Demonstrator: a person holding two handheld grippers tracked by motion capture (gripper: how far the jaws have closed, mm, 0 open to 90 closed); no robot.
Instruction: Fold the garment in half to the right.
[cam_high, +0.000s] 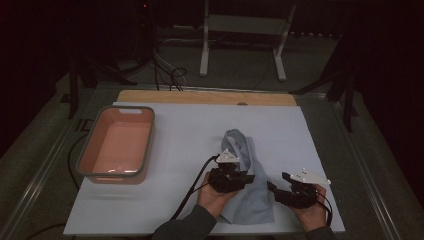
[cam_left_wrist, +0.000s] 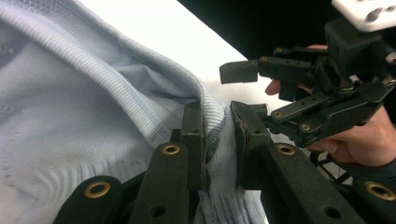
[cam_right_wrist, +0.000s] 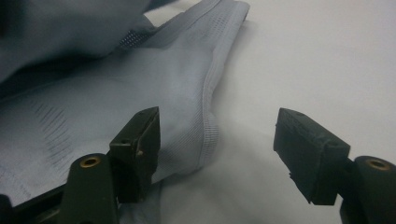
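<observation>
A light blue knit garment (cam_high: 252, 200) lies crumpled on the white sheet (cam_high: 190, 130), near the front middle. My left gripper (cam_high: 246, 178) rests on it, held from below by a hand. In the left gripper view the left gripper (cam_left_wrist: 218, 126) is shut on a ribbed fold of the garment (cam_left_wrist: 70, 116), lifted into a ridge. My right gripper (cam_high: 276, 188) sits just right of the cloth, and its open jaws point toward the left one (cam_left_wrist: 240, 91). In the right gripper view the right gripper (cam_right_wrist: 217, 135) stands open over the hem of the garment (cam_right_wrist: 93, 107); one jaw is above the fabric, the other above the bare sheet.
A pink basin (cam_high: 85, 150) with a grey rim stands on the sheet's left side. A wooden board edge (cam_high: 200, 96) runs along the far end of the table. Cables (cam_high: 192, 187) trail from the left gripper toward the front. A white metal frame (cam_high: 240, 30) stands beyond the table.
</observation>
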